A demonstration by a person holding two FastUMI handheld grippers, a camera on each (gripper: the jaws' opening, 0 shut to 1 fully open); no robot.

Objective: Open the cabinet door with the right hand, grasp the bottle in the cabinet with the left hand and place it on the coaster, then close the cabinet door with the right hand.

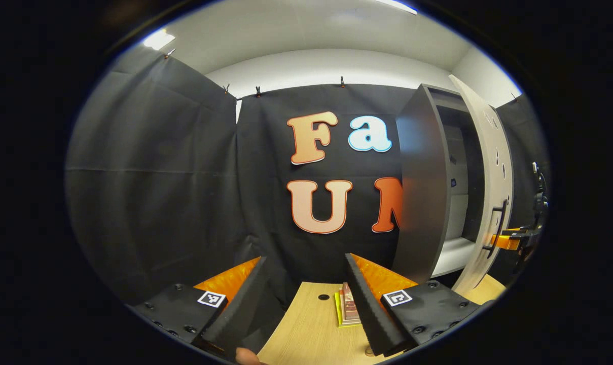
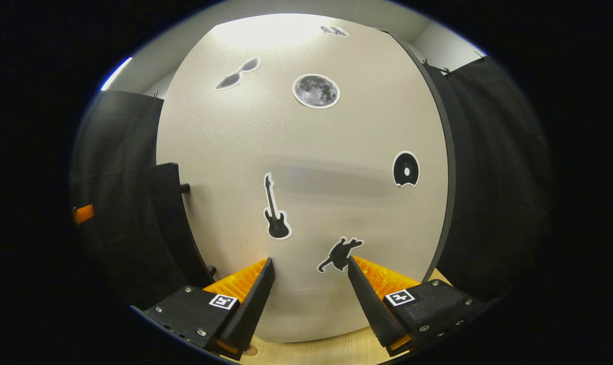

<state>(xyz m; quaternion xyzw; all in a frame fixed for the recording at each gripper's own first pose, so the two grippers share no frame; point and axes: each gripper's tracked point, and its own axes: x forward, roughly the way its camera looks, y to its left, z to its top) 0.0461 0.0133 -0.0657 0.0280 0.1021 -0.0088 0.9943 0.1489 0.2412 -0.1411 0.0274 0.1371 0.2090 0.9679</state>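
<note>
In the left gripper view, the left tongs (image 1: 306,299) sit nearest, their 2 wedge-shaped fingers spread wide apart with ribbed inner faces and nothing between them. Each finger is mounted on a matte block fixed with small screws and bearing a square printed marker. Beyond them lies the desk (image 1: 306,329), a smooth pale wood-grain surface with a small dark round hole. On it rests the coaster (image 1: 348,306), a flat, square, layered piece with a yellow-green edge, partly hidden behind one finger. Farther back on the right stands the cabinet (image 1: 420,203), a tall box with smooth dark grey side panels and a paler interior shelf. I cannot make out the bottle inside it. Its door (image 1: 489,177) is swung open, a thin beige slab with a slim dark bar handle (image 1: 496,228). Just beside that handle, at the view's right edge, the right tongs (image 1: 519,235) appear small and blurred.

In the right gripper view, the right tongs (image 2: 309,299) are also parted wide, gripping nothing, with the fingertips close to the door's (image 2: 306,167) matte, lightly speckled front. Flat stickers dot the door: a guitar (image 2: 275,210), a turtle (image 2: 340,254), a vinyl record (image 2: 405,169), a moon (image 2: 316,91) and sunglasses (image 2: 238,74).
</note>
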